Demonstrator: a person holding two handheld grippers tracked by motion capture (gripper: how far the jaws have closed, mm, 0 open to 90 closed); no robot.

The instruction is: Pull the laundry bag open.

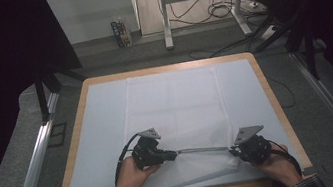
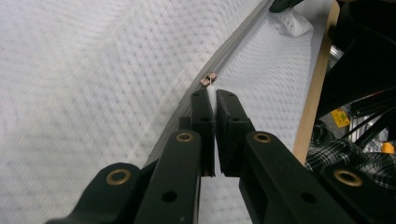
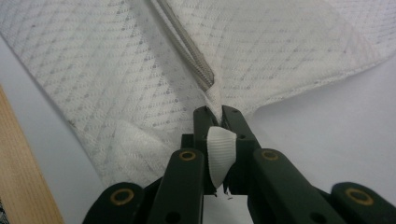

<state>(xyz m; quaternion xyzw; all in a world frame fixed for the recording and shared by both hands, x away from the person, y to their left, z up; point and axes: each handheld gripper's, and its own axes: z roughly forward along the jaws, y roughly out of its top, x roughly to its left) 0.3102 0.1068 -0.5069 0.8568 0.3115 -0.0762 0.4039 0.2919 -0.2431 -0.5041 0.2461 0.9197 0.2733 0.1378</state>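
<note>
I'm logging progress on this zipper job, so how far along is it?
Done: both ends are gripped. The right hand-held gripper pinches the white cloth at the zipper end. In hand: the left hand-held gripper clamps the pull tab, zipper taut between them. Left: the pull along the zipper.

overhead view and tool cameras share cloth point(image 1: 174, 107).

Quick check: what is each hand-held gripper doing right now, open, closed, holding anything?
Left hand-held gripper: closed on the zipper pull of the white cloth cover.
Right hand-held gripper: closed on the cloth end of the zipper.
</note>
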